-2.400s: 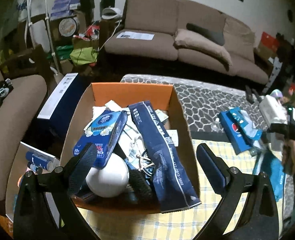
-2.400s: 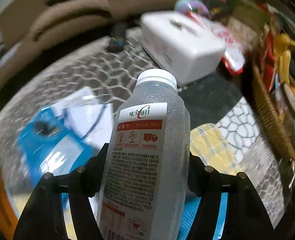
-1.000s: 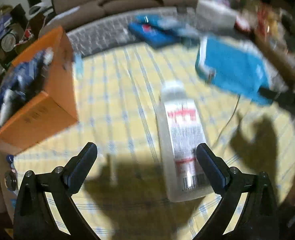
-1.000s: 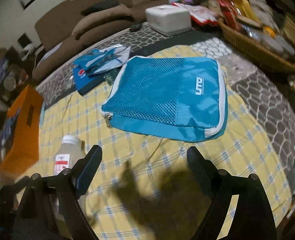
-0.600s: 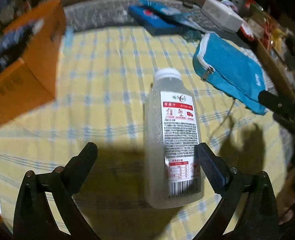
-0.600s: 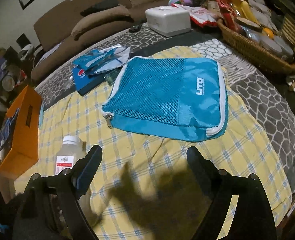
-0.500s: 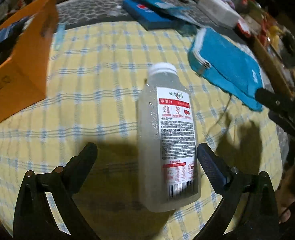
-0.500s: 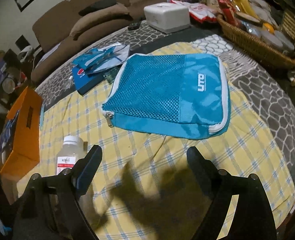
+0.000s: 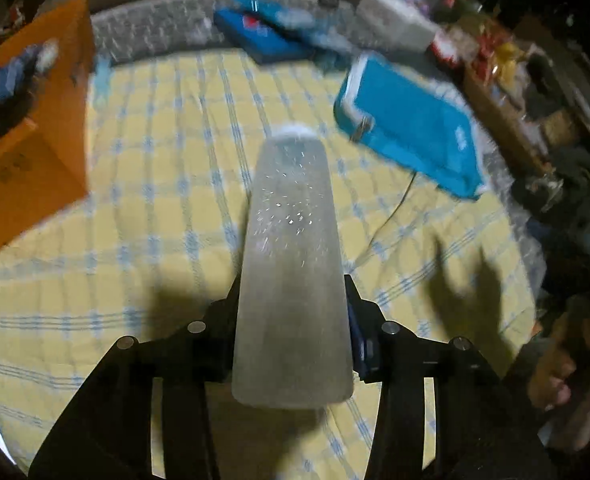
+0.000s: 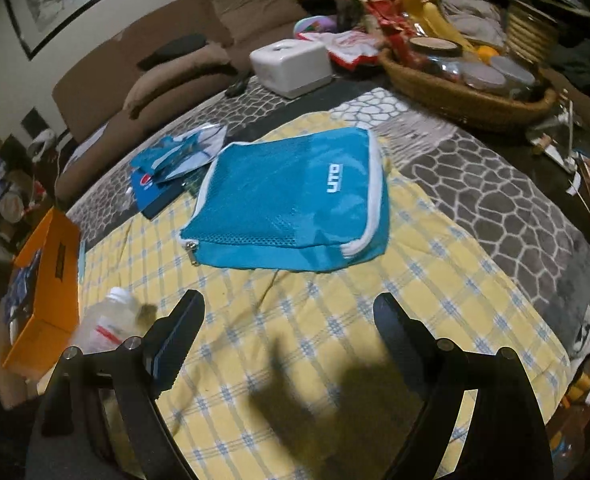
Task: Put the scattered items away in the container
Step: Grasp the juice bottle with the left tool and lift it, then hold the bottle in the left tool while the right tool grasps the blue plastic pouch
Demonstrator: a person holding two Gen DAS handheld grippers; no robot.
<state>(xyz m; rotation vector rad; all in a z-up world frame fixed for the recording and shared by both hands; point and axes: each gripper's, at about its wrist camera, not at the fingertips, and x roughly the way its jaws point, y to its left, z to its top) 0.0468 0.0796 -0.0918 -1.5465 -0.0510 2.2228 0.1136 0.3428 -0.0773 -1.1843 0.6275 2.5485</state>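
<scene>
Clear bottle (image 9: 291,264) — left hand-held gripper (image 9: 293,320) closing on it

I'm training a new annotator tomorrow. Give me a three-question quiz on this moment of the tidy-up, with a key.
1. True or false: the left claw has the bottle between its fingers.
2. Which lies nearest ahead of the right claw? A) blue pouch B) tissue box C) basket
3. What colour is the box that already holds items?

Key:
1. True; the claw is closing on the bottle, pads at its sides.
2. A
3. Orange
</scene>
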